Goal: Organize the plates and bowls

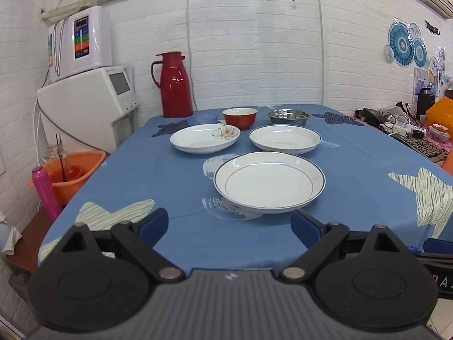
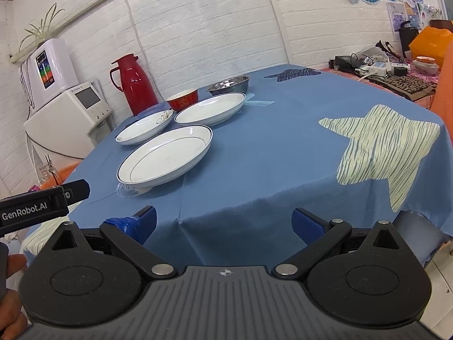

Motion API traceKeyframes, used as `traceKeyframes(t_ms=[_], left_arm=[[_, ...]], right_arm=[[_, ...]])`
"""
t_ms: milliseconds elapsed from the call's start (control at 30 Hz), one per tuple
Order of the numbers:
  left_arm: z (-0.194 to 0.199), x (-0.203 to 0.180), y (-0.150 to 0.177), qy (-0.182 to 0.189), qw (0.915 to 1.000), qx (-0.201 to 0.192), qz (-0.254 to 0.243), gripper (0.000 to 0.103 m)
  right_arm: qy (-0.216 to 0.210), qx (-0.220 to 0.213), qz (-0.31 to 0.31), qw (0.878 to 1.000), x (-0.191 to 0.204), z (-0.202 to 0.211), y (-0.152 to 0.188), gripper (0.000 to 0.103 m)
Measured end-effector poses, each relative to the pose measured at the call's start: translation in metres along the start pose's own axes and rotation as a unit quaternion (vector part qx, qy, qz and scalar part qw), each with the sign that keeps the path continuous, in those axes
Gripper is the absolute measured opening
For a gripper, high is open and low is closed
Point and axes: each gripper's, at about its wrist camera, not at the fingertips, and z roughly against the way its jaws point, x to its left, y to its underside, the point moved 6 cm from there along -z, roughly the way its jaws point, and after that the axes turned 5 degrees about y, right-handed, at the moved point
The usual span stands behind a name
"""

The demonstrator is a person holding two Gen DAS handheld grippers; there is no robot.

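Left wrist only: blue bowl point(image 1: 202, 119).

Glossy white plates point(image 1: 269, 182) lie on matt blue cloth point(image 1: 175, 175); behind them, a shiny metal bowl point(image 1: 288, 116) and glossy red flask point(image 1: 173, 85).

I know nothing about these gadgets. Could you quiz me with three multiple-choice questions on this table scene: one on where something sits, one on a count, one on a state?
1. Where does the red jug stand?
A. at the table's far left corner
B. on the nearest plate
C. on the floor

2. How many white plates lie on the blue tablecloth?
A. one
B. three
C. five

3. What is the left hand-held gripper doing?
A. clamping a plate
B. holding a bowl
C. open, holding nothing

Answers: 1 A, it stands by the wall. 2 B, the nearest plate, the flowered plate and the blue-rimmed plate. 3 C, its jaws are spread over bare cloth.
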Motion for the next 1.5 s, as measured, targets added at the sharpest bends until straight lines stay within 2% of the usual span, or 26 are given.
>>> traceKeyframes(t_ms=[567, 1167, 1500], left_arm=[[-0.009, -0.006, 0.002, 0.013, 0.9997, 0.021, -0.003, 0.093], [-0.010, 0.004, 0.001, 0.000, 0.9998, 0.018, 0.008, 0.093], [-0.016, 0.015, -0.004, -0.005, 0.9997, 0.023, 0.006, 0.093]], right_arm=[[0.001, 0.011, -0.018, 1.000, -0.007, -0.004, 0.001, 0.090], [-0.006, 0.017, -0.015, 1.000, -0.004, -0.005, 0.003, 0.090], [-0.006, 0.004, -0.012, 1.000, -0.002, -0.003, -0.005, 0.090]])
